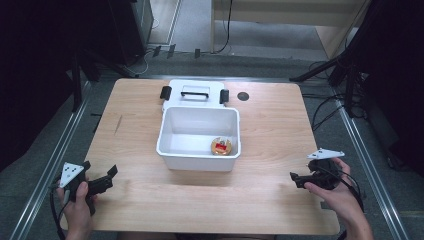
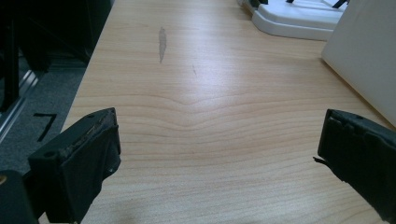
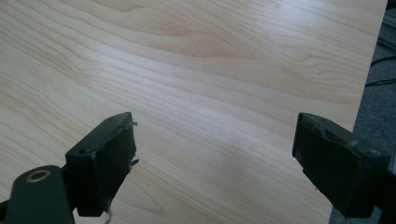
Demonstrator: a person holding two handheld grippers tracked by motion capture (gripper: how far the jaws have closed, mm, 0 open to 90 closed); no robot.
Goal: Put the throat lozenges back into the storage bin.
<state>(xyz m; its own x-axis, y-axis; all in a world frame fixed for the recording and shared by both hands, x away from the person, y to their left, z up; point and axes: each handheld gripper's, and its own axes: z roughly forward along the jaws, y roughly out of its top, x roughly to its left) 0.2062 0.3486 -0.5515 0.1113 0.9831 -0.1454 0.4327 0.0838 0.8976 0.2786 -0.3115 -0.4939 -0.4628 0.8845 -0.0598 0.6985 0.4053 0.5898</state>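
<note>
A white plastic bin stands at the centre of the counter, with its lid lying flat just behind it at twelve o'clock. Inside the bin, toward its five o'clock corner, a small round tin with a red and gold top is seen. The left claw is held released at eight o'clock, the right claw likewise released at four o'clock, both well apart from the bin. The lid is judged light, stiff and somewhat slippery; its dark central handle would offer the surest hold, the thin edges less so.
</note>
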